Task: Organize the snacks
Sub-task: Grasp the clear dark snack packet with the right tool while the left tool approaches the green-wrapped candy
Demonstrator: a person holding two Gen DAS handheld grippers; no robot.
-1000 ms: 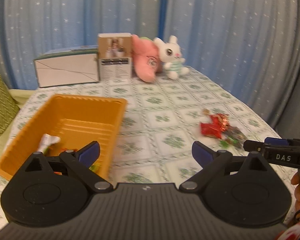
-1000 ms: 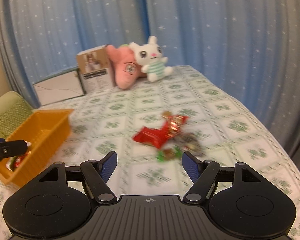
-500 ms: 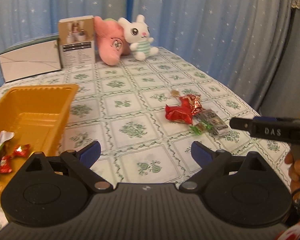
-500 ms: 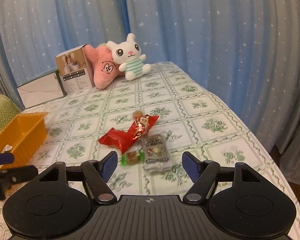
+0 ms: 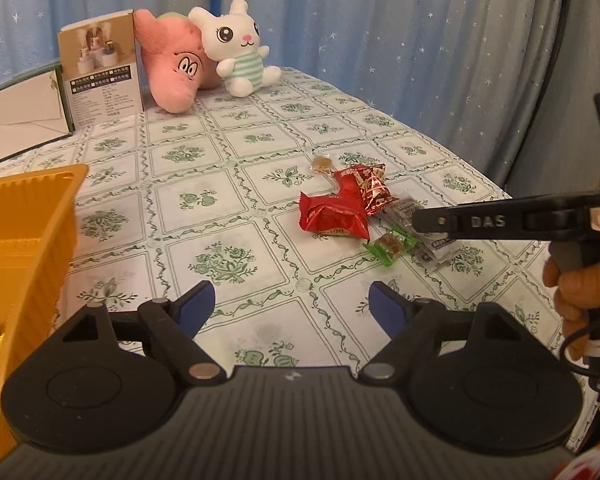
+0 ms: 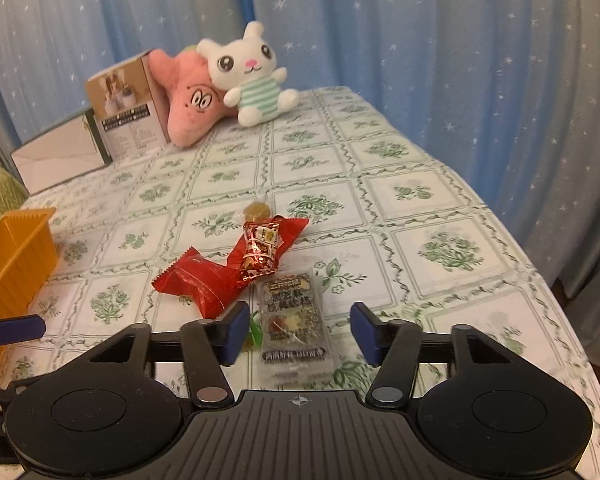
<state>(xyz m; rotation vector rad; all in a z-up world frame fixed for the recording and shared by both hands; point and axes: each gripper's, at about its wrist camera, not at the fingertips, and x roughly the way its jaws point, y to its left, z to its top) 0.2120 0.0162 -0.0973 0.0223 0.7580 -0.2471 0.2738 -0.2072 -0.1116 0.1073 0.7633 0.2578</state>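
Observation:
A small pile of snacks lies on the tablecloth: a red foil packet (image 6: pixel 204 286) (image 5: pixel 334 214), a red-gold wrapped candy (image 6: pixel 260 254), a clear packet (image 6: pixel 294 316), a green-wrapped candy (image 5: pixel 388 245) and a small brown candy (image 6: pixel 257 210). My right gripper (image 6: pixel 296 334) is open, with the clear packet between its fingers. My left gripper (image 5: pixel 292 306) is open and empty over bare cloth, left of the pile. An orange bin (image 5: pixel 24 224) (image 6: pixel 16 248) stands at the left with a few candies inside.
A pink plush (image 6: pixel 192 100), a white bunny plush (image 6: pixel 254 76), a printed box (image 6: pixel 126 114) and a flat white box (image 6: pixel 56 156) stand at the table's far end. Blue curtains hang behind. The table's right edge (image 6: pixel 540 264) drops off close to the pile.
Both grippers swung right, away from the bin, and closed in on the snack pile. The right gripper now straddles the clear packet. Both stayed open.

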